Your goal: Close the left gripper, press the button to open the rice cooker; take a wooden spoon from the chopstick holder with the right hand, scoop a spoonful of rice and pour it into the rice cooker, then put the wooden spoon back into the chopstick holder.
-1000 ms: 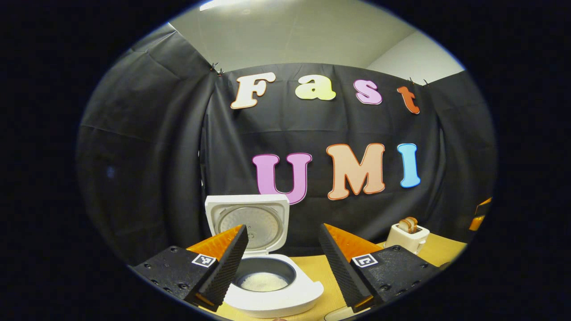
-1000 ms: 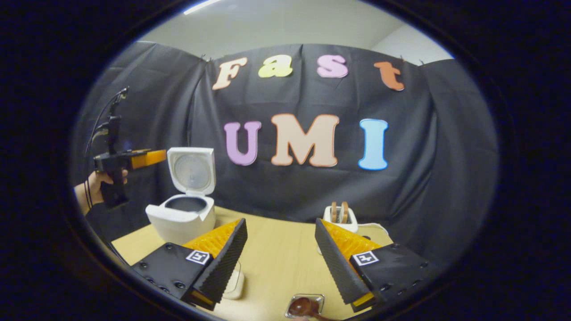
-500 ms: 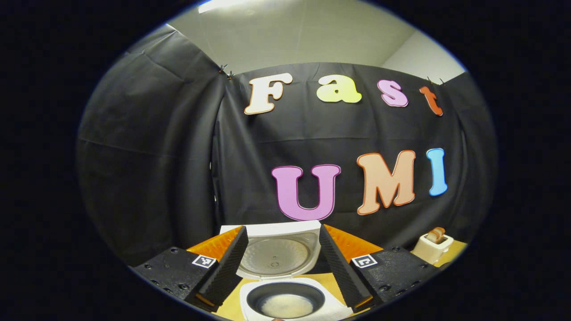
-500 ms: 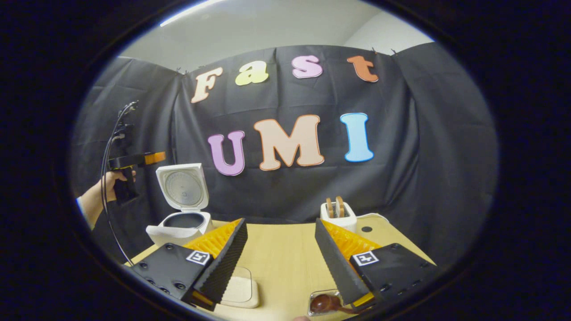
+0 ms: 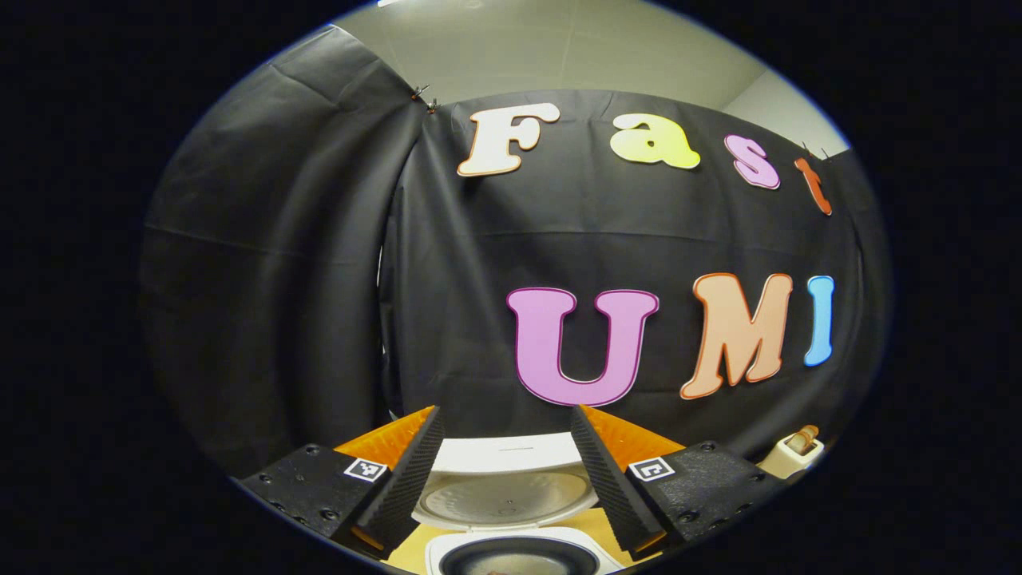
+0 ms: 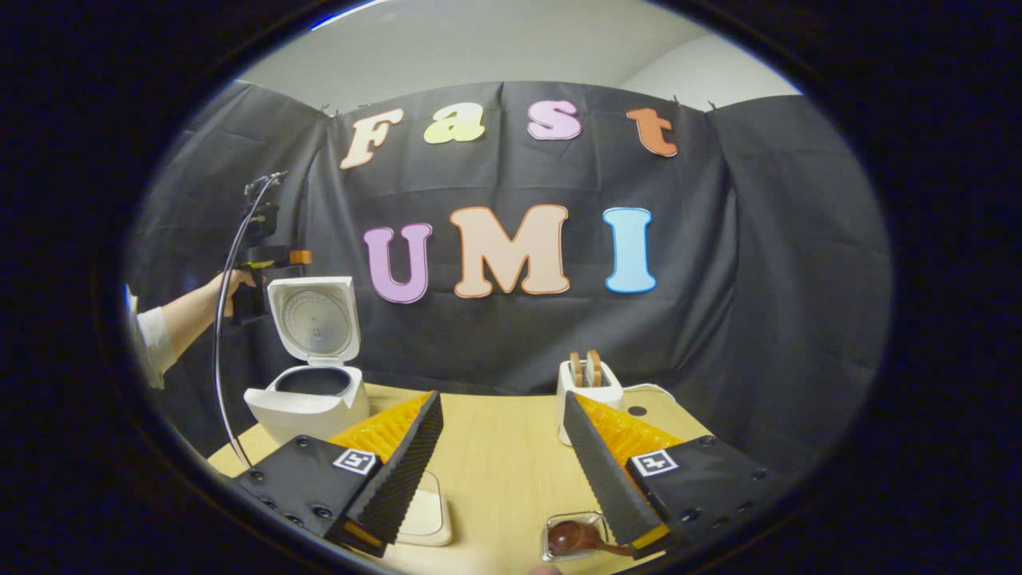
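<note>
Both tools wide apart (holding nothing), left tool raised level above open rice cooker, right tool over table.

1. A staged recording booth, not a real kitchen: black cloth hangs as the wall on all sides, clipped at the top, with a plain pale ceiling above it.
2. A light wooden tabletop carries kitchen props: a white rice cooker at its left edge, lid up, and a toaster at the back.
3. A person's hand holds cabled tongs above the cooker.
</note>
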`<state>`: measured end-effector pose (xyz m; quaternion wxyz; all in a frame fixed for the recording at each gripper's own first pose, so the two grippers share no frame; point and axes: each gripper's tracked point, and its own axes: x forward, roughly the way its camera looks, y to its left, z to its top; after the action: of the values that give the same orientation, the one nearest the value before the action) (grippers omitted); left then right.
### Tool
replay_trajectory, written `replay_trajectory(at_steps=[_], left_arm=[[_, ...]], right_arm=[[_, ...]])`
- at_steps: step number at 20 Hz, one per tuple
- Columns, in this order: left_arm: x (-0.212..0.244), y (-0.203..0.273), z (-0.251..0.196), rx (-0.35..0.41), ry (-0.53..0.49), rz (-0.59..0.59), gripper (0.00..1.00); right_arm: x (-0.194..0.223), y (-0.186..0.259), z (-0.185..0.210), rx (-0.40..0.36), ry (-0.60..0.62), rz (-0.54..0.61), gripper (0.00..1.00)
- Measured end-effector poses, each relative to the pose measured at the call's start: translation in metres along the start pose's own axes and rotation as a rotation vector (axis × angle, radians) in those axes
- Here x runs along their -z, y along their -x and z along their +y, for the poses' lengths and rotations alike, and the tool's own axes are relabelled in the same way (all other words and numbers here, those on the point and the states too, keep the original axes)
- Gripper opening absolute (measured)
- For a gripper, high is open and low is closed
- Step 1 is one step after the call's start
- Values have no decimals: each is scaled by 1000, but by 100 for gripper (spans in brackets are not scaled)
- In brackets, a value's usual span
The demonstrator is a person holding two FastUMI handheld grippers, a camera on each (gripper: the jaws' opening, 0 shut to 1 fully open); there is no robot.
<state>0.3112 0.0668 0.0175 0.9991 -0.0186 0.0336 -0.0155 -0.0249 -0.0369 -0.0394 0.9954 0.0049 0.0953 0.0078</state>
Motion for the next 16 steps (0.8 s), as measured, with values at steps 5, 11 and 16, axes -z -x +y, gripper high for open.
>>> replay_trajectory(at_steps=[5,11,16], left_arm=[[26,-40,8,-9,13,66,91],[43,-55,8,-18,-12,108,92],[46,-41,3,-1,-7,139,95]], right_arm=[[6,2,1,32,4,20,94],[5,5,-5,63,1,22,94],[5,-1,-6,57,-11,13,94]])
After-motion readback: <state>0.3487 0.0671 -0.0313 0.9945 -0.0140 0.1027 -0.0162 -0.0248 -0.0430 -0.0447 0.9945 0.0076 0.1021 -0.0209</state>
